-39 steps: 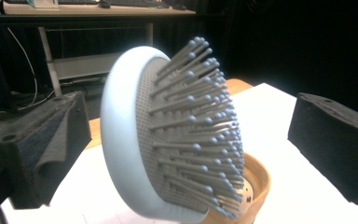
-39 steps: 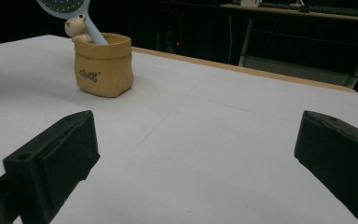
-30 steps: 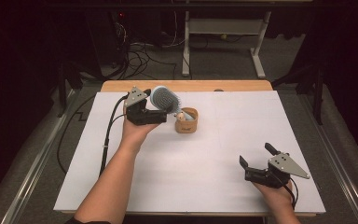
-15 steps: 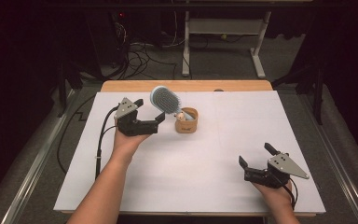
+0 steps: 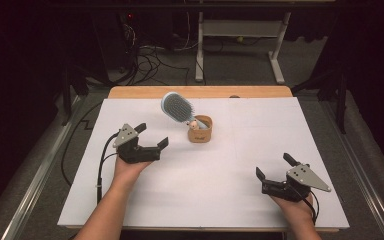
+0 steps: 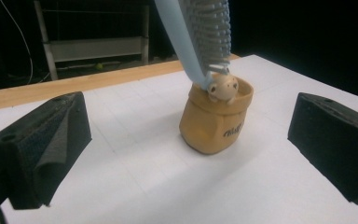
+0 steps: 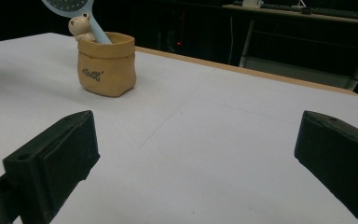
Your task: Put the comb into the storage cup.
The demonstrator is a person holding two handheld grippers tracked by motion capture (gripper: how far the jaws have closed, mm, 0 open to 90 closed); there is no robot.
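Hairbrush [image 5: 178, 107] stands handle-down in the tan pouch-shaped holder [image 5: 200, 131] near the far middle of the white table [image 5: 220, 200], leaning left. A second ago the left gripper [image 5: 151, 136] was up against the brush; it has since drawn back toward the person, jaws apart and empty. The right gripper [image 5: 272, 167] has stayed at the near right, jaws apart.

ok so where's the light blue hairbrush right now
In the high view the light blue plastic hairbrush stands handle-down in the small tan pouch-shaped holder, mid-table toward the far edge, right of the open left gripper.
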